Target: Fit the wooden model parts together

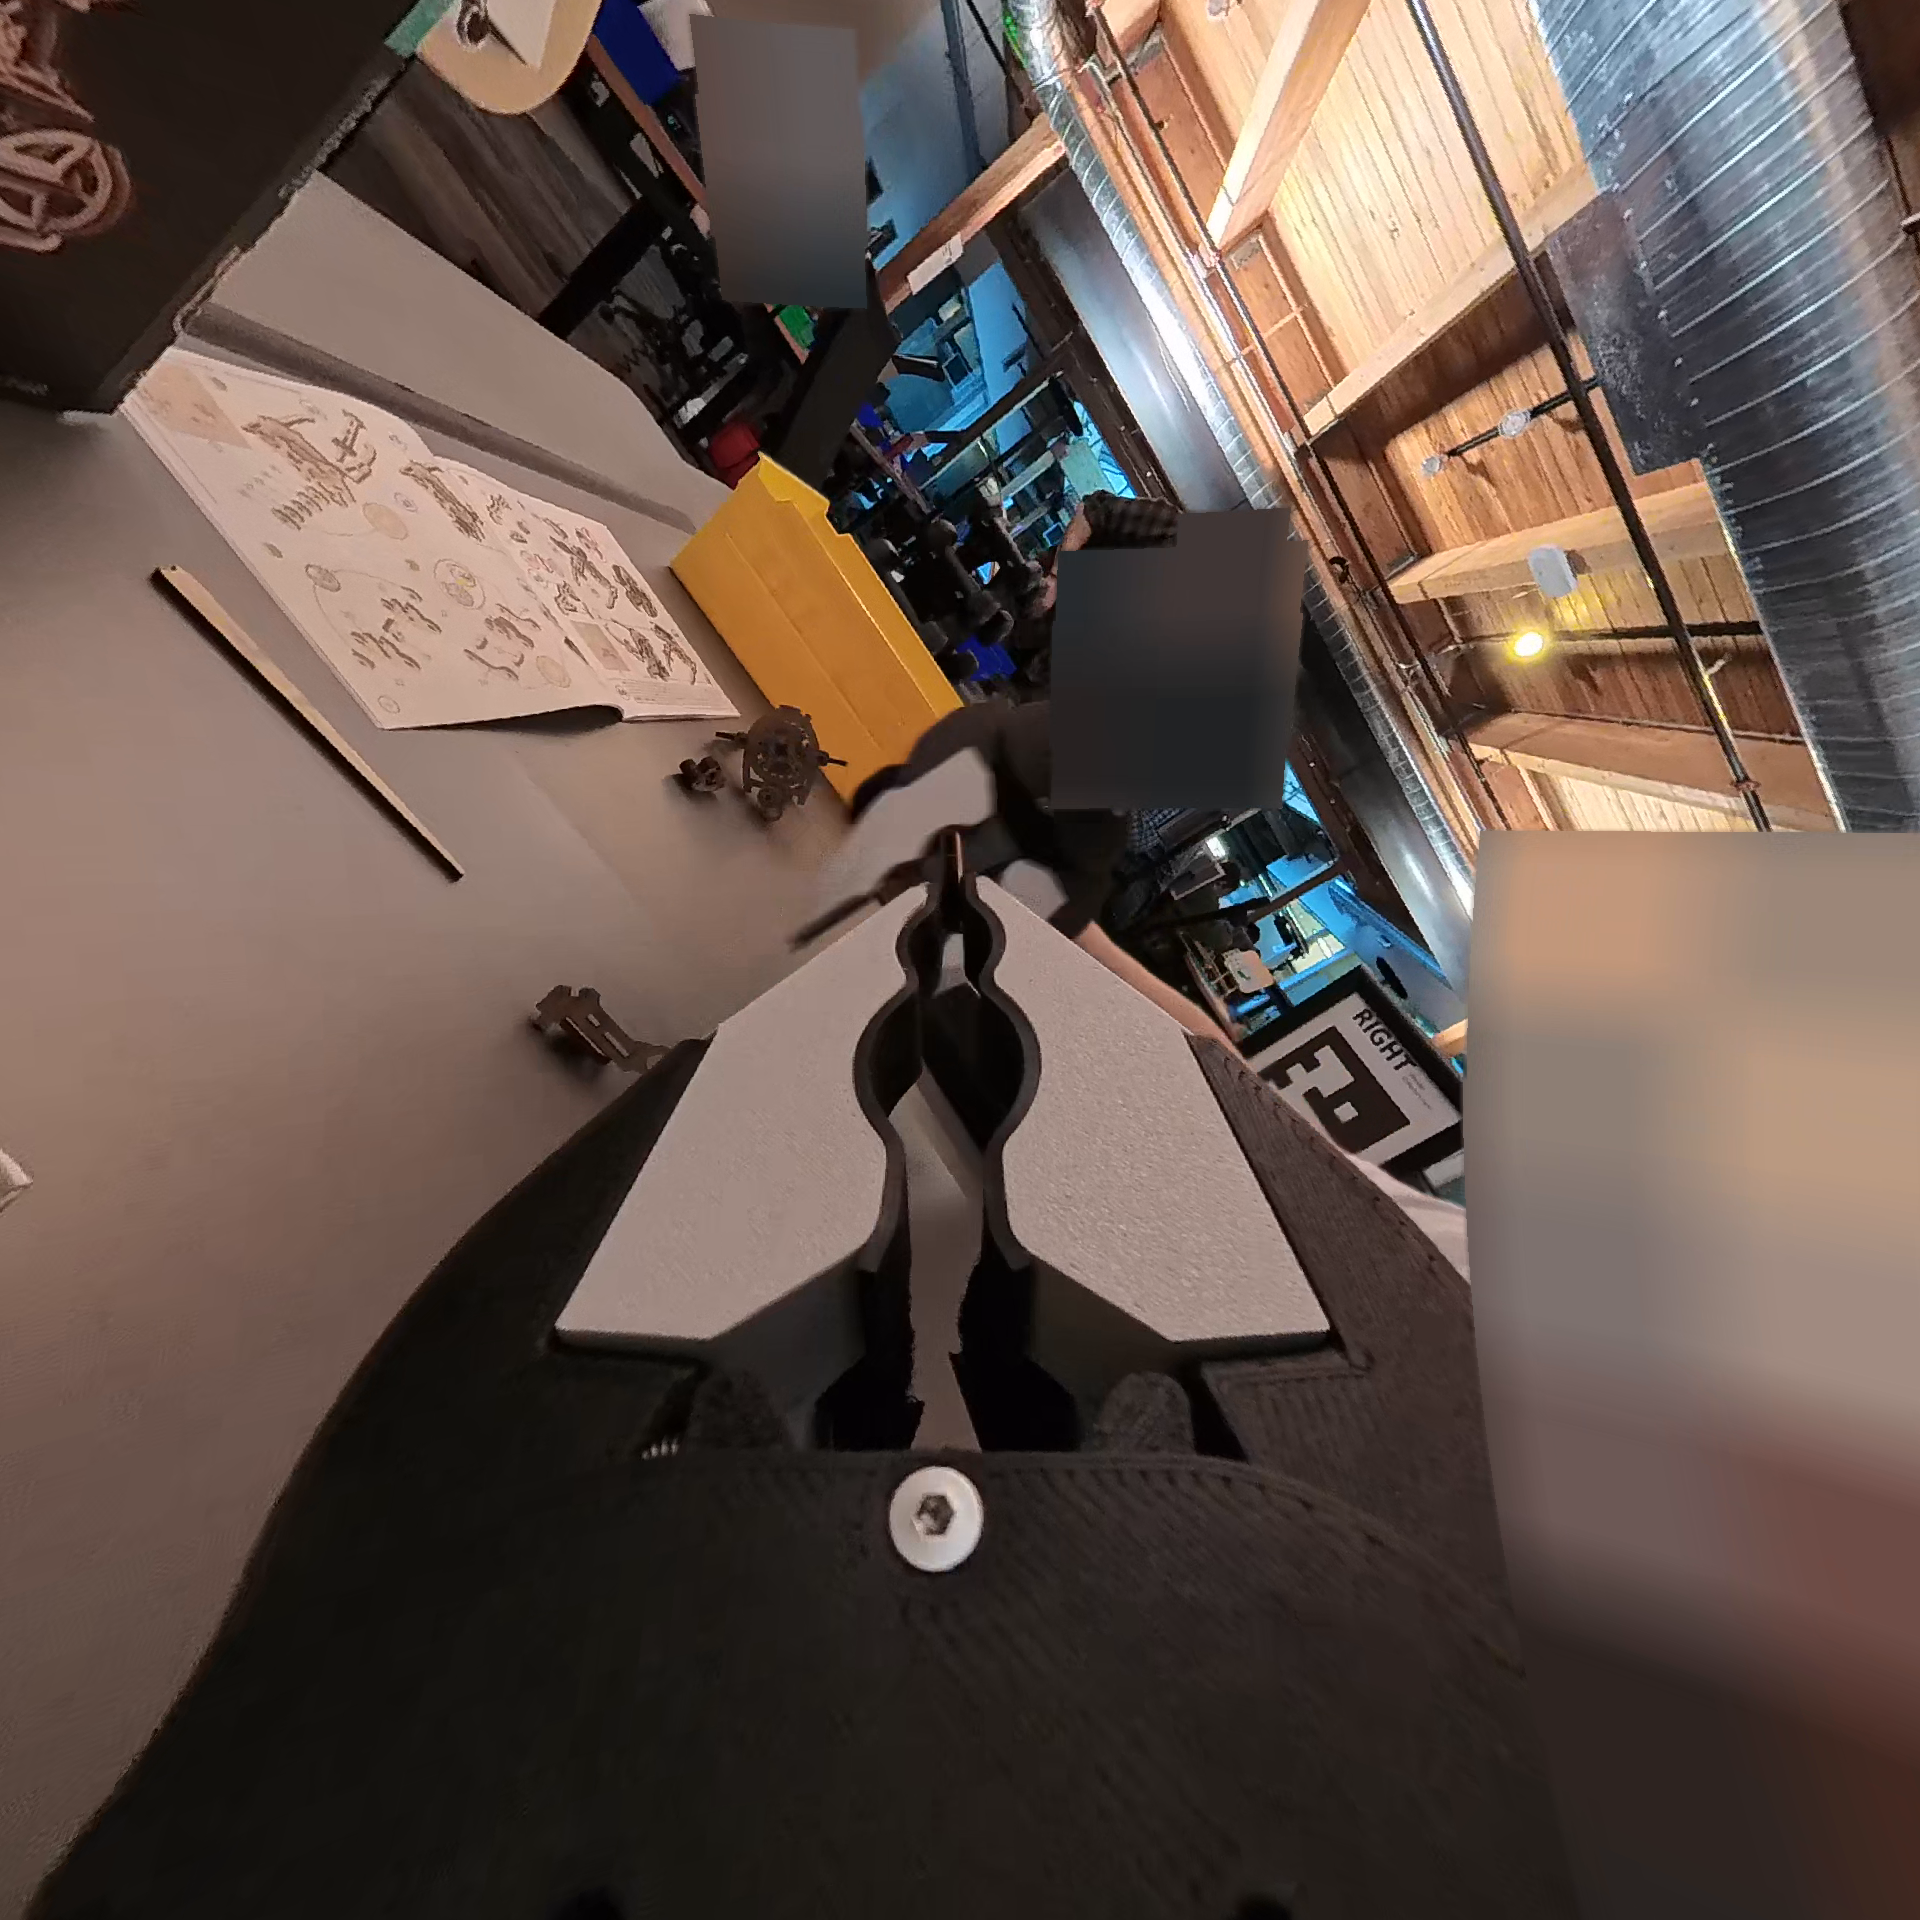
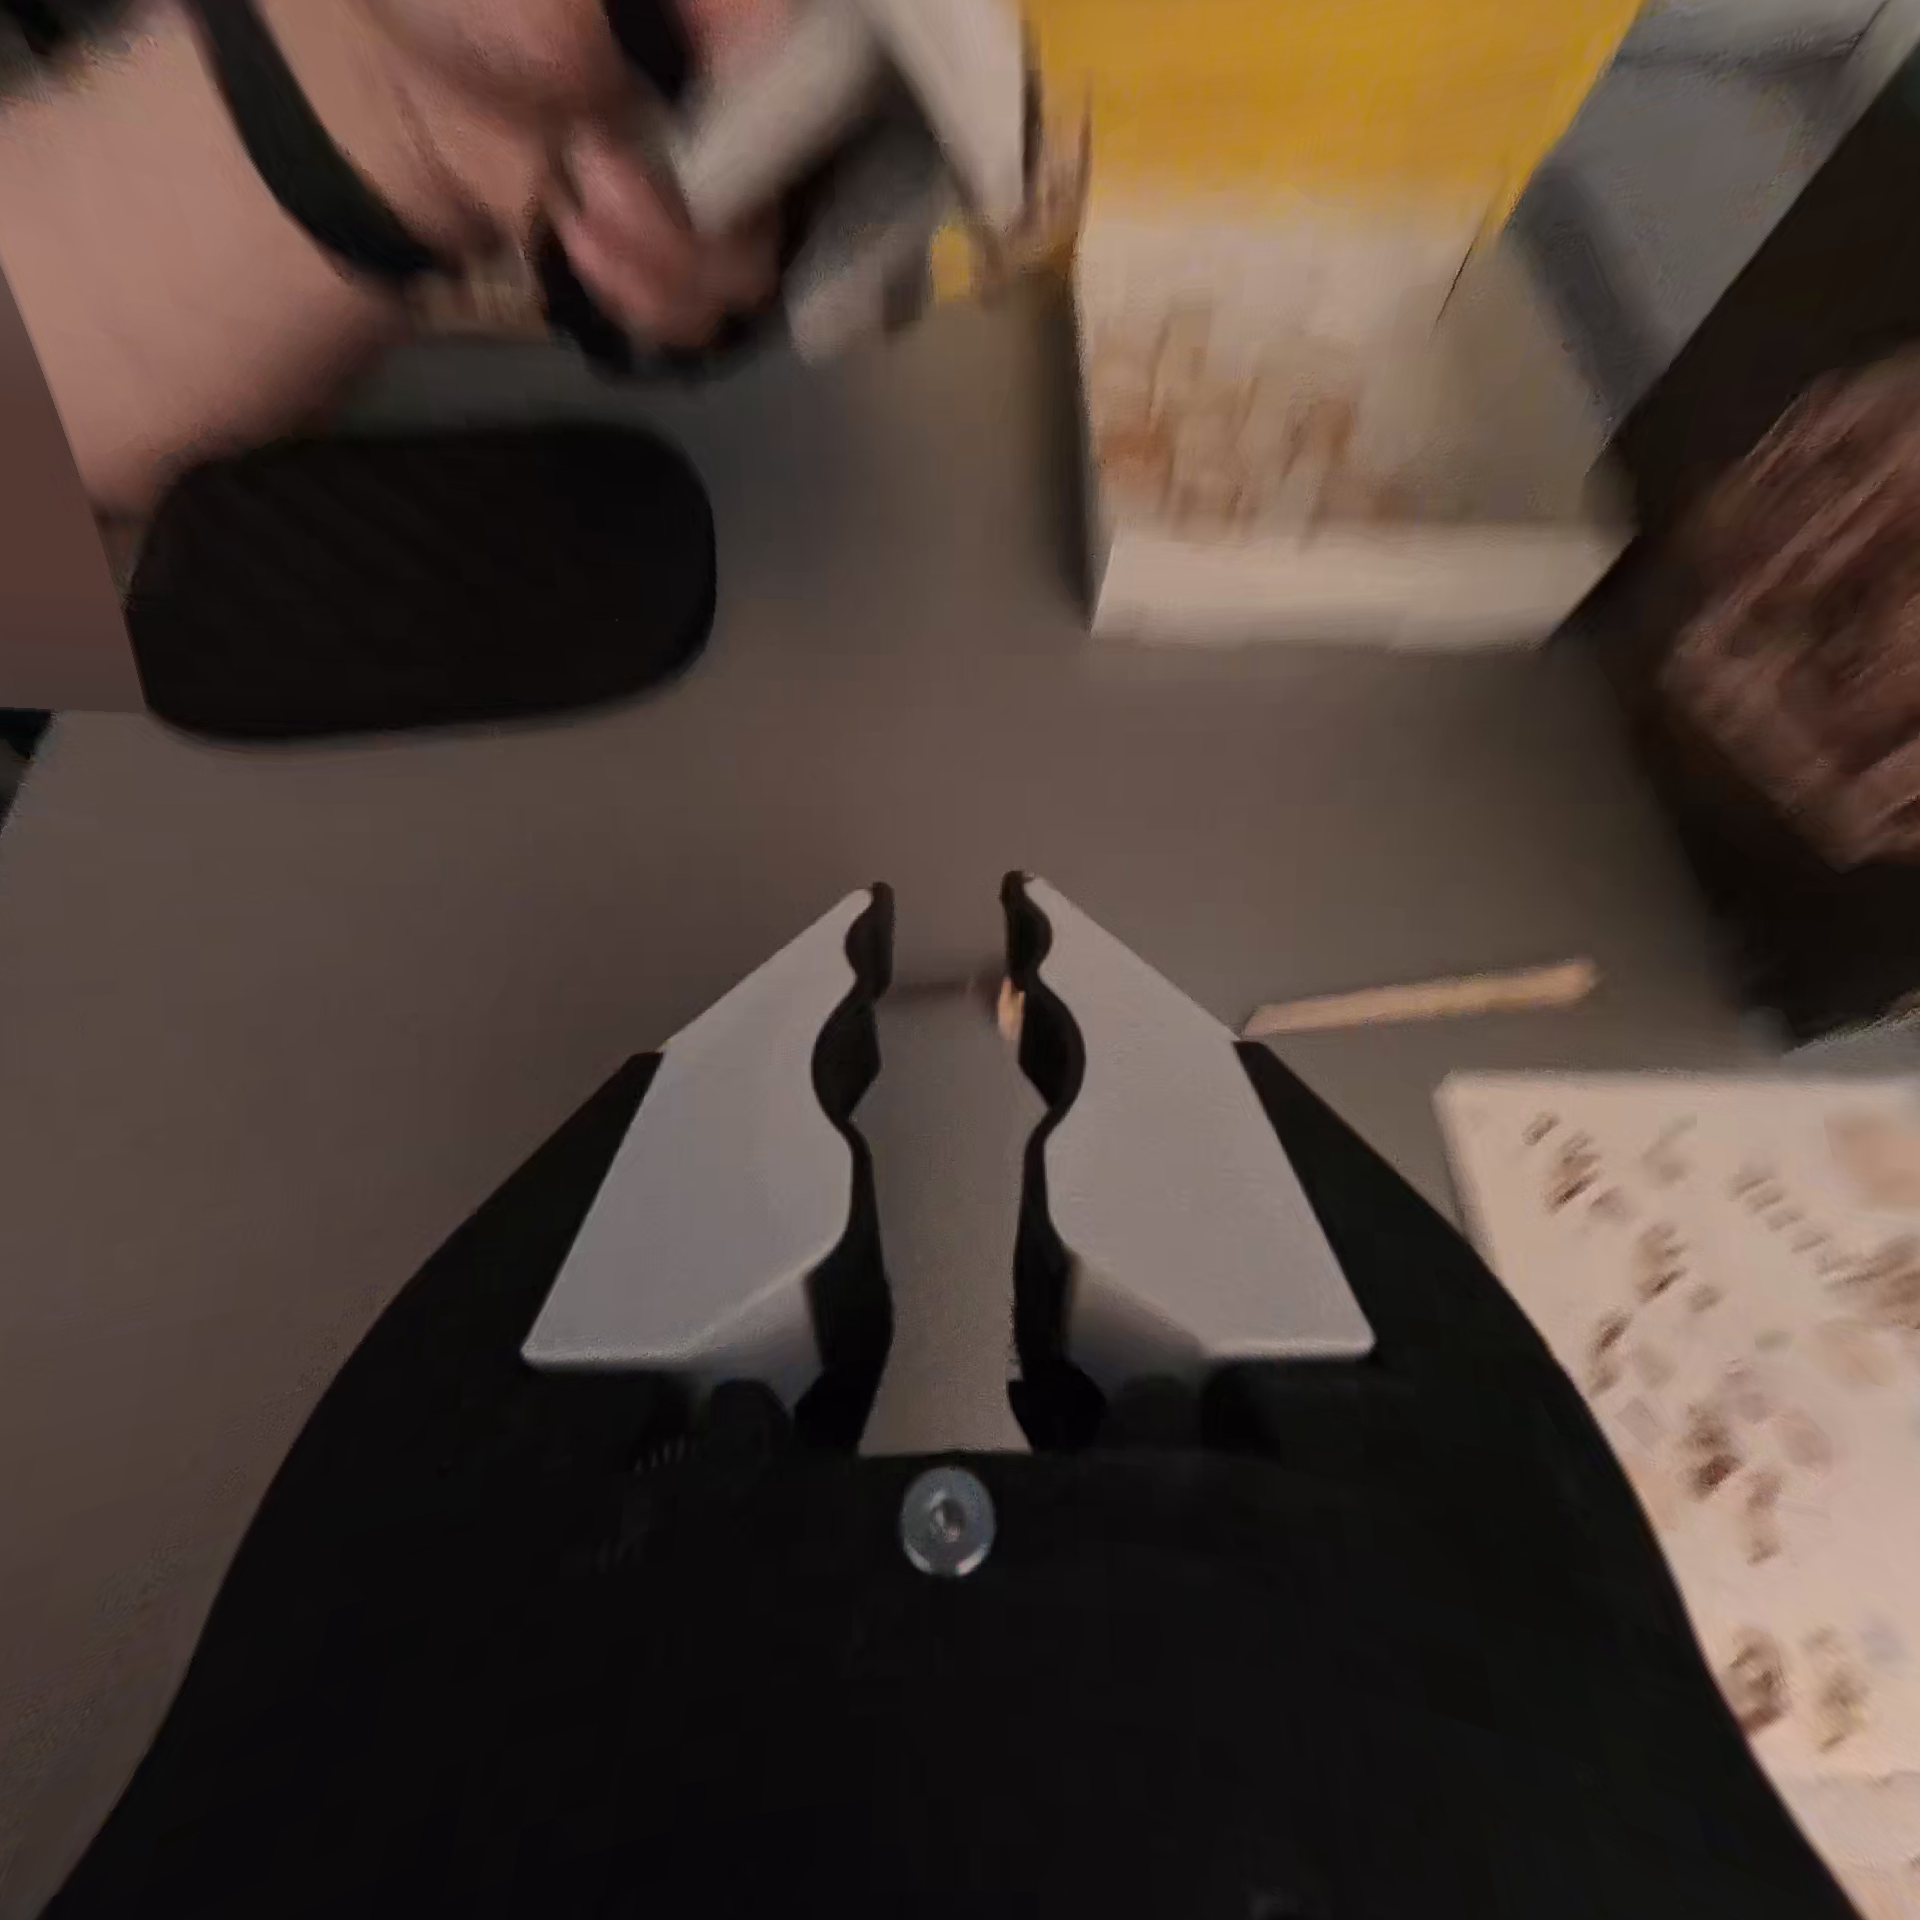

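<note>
Left hand-held gripper (image 1: 951, 883) pinches a thin wooden part (image 1: 952, 854).

The left wrist view sits tipped on its side, close above the grey table (image 1: 156, 1039), looking far across the room to the ceiling. The right wrist view looks down at that table, blurry. Both show the open booklet (image 1: 416, 561) and yellow bin (image 1: 821, 623) — seen from different sides.

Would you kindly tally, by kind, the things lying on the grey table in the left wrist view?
Open instruction booklet: 1
Yellow bin: 1
Thin wooden strip: 1
Dark box: 1
Small wooden model pieces, the wheel-like assembly, a small piece beside it and a flat part: 3
Total: 7
</note>
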`<state>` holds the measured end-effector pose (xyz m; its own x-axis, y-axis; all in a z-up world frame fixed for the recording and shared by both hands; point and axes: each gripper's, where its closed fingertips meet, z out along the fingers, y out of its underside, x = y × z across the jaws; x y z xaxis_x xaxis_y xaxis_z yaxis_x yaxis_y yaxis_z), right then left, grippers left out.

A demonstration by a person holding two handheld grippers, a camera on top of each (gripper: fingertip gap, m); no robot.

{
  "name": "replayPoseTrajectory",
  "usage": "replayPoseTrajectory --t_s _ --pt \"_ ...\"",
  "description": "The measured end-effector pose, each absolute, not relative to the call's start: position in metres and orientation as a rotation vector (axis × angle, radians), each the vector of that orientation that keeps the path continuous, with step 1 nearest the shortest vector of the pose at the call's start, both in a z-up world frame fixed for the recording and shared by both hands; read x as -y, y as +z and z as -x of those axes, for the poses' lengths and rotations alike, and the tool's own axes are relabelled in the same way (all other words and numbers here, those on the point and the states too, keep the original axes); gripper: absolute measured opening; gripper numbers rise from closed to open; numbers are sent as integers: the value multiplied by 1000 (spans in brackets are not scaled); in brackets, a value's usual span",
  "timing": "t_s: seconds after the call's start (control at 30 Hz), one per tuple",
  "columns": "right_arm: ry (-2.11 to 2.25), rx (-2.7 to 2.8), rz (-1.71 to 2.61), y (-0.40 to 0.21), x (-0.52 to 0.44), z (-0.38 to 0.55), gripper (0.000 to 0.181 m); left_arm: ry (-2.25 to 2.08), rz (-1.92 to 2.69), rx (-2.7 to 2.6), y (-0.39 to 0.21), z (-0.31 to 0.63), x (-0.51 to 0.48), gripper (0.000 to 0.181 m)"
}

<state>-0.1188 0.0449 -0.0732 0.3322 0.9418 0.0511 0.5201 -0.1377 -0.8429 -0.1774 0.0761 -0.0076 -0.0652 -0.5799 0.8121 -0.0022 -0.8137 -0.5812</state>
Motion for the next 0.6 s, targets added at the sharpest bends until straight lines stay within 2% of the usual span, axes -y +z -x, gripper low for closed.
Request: replayPoseTrajectory --t_s 0.03,0.07,0.17,0.23,0.3,0.47,0.5,0.53,0.6 --pt "663 1234 1617 -41 -43 122 14 -1925 1807 -627 -6 178 -76 0" --pt "661 1176 1458 -10 -39 121 13 -1913 1801 -633 -5 179 -76 0" --pt "498 1013 1266 32 -39 101 31 -1880 1812 -645 -9 178 -78 0" --pt "494 1036 1344 19 -40 101 23 -1882 1827 -645 -13 175 -78 0" --pt "491 1069 1406 3 -41 107 0 -1882 1840 -654 -16 172 -77 0" --pt "476 1165 1405 -9 -45 117 1 -1840 1860 -713 -22 164 -71 0" --pt "426 1304 1420 -25 -44 115 8 -1833 1862 -720 -23 163 -71 0" --pt "341 1398 1448 -40 -50 110 22 -1827 1865 -723 -24 163 -71 0" --pt "90 1604 1419 -68 -63 98 26 -1815 1877 -723 -26 163 -72 1"
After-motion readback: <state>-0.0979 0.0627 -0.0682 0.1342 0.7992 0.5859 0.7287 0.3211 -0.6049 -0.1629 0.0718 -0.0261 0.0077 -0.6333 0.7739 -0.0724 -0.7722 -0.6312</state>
